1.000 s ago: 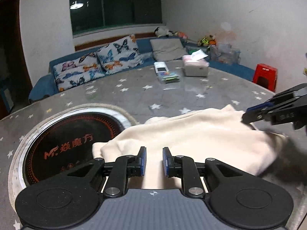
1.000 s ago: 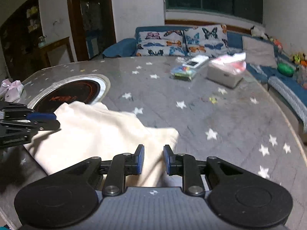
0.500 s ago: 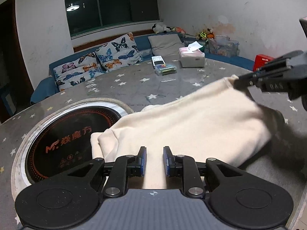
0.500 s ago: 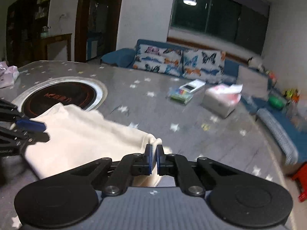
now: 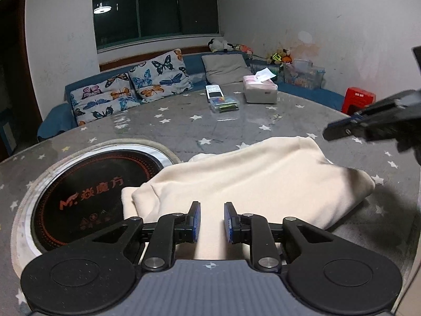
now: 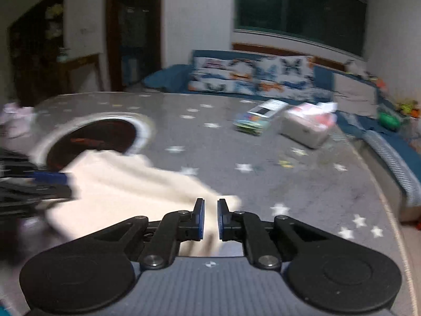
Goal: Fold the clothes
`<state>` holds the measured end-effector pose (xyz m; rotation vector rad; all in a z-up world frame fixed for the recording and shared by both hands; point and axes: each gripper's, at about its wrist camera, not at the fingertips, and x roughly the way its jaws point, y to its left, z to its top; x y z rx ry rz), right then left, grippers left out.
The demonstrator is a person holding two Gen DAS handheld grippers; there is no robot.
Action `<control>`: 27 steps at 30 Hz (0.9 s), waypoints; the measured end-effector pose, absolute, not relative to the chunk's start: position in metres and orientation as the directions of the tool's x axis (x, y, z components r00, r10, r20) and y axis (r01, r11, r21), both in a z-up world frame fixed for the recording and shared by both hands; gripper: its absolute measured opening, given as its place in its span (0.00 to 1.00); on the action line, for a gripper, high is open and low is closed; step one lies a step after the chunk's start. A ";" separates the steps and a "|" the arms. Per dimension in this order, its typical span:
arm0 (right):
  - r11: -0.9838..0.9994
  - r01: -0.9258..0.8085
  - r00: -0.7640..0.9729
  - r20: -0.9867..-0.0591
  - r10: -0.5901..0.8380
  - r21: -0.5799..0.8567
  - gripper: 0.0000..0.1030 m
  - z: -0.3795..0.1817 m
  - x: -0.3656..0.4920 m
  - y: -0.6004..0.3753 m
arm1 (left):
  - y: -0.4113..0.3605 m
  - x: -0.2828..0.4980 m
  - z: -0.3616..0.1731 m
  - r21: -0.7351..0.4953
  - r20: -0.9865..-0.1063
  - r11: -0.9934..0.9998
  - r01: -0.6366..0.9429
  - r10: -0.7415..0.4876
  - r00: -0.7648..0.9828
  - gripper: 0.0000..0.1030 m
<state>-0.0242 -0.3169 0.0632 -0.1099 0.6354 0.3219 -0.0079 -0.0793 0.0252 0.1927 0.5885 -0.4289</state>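
A cream garment (image 5: 250, 173) lies folded on the grey star-patterned table (image 5: 184, 129), its left end over the round cooktop. My left gripper (image 5: 212, 221) hovers over its near edge, open, with the cloth showing below through the gap. In the left wrist view my right gripper (image 5: 339, 131) hangs just above the garment's far right corner without touching it. The right wrist view is blurred. There the right gripper (image 6: 210, 218) has its jaws opening to a narrow gap with nothing between them, the garment (image 6: 126, 184) lies below, and the left gripper (image 6: 52, 181) is at its left edge.
A round black cooktop (image 5: 86, 192) is set into the table on the left. At the far side stand a tissue box (image 5: 260, 92) and a small stack of boxes (image 5: 222, 101). A sofa with butterfly cushions (image 5: 131, 92) and a red stool (image 5: 357, 100) lie beyond.
Half a second ago my right gripper was shut on the garment's right corner and held it up. Now the corner lies back on the table and the jaws stand slightly apart. The left gripper stayed put.
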 end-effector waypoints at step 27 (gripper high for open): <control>0.942 -0.334 0.678 -0.683 0.272 0.043 0.10 0.027 0.071 -0.278 | -0.095 0.097 0.019 -0.036 -0.667 0.937 0.348 -0.282 0.690 0.22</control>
